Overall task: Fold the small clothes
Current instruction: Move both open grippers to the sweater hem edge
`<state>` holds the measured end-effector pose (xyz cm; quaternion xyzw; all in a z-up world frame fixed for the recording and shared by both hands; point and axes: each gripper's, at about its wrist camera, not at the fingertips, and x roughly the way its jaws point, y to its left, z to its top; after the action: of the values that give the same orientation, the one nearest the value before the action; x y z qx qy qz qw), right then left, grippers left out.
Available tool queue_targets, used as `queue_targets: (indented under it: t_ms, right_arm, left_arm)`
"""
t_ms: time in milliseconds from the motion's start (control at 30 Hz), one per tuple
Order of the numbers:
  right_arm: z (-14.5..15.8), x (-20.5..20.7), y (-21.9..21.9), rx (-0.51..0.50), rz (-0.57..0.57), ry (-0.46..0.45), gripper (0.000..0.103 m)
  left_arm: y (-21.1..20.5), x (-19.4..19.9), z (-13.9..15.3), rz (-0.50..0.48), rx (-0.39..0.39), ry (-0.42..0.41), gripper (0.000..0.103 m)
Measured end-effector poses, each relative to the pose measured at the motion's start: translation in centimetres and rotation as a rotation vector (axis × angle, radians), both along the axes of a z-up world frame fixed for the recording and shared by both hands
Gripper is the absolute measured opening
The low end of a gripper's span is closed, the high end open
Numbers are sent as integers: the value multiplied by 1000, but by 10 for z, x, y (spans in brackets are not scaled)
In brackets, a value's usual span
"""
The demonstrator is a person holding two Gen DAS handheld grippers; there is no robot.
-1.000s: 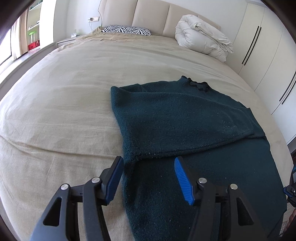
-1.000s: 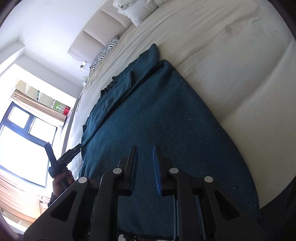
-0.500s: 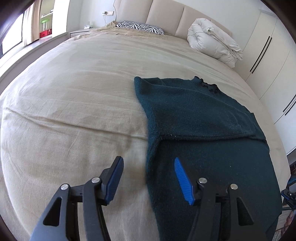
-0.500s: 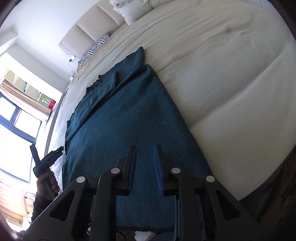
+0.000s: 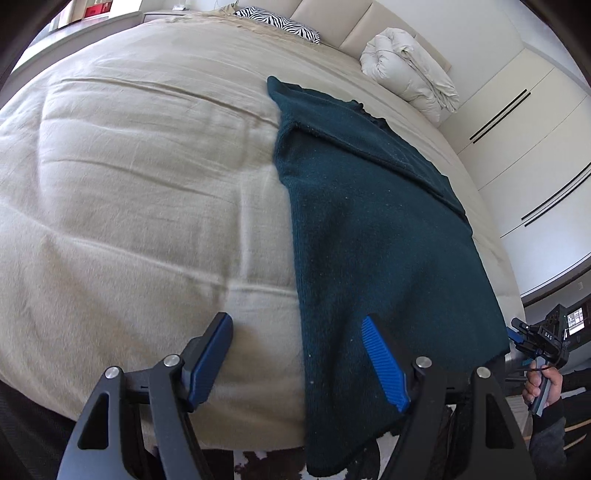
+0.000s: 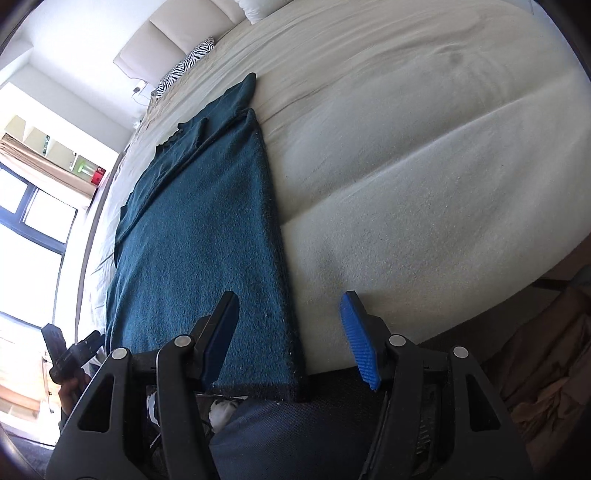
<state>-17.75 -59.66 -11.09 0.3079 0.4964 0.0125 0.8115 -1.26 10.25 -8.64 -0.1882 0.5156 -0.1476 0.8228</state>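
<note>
Knitwear like this sweater [image 5: 376, 229] is soft and floppy; pinch its hem corners, both hand-held grippers [image 5: 299, 360] [image 6: 290, 341] gaping wide.

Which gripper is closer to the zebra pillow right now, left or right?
Left, though only slightly. The left gripper straddles the sweater's edge on the pillow's side; the right gripper straddles the opposite edge. Both are at the foot.

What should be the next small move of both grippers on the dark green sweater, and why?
Probably lower both and close on the near hem. The left gripper and right gripper are open, each straddling a side edge of the sweater near the bed edge. Its sleeves already lie folded in, so the hem could next go toward the collar.
</note>
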Motion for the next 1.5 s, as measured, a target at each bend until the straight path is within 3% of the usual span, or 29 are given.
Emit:
queue_targets:
  t_ms: [267,567,767,900,1133,1367,1500]
  right_arm:
    - [-2,-21,-2,62,-15,1,50]
    - [-4,-40,3,78,-17,13,47]
    - [-5,-42,5,84,-9,15,47]
    - [-5,-44,6,86,-4,19,47]
    - [-9,-47,-5,125,-28,31,47]
    - [-11,-35,-3,139,8,49,47]
    - [-8,-29,5,130,43,67,43]
  left_arm:
    - [-2,-42,-12,-20,-23,90,75]
    - [-14,-45,-17,-71,-14,125,73]
    - [-26,-43,-29,-107,-51,161,46]
    - [-23,-41,-34,-91,-92,172,41]
    - [-9,-39,-40,-62,-203,192,41]
    - [-12,-42,-38,-82,-212,185,14]
    - [-16,-43,-35,-92,-205,175,12]
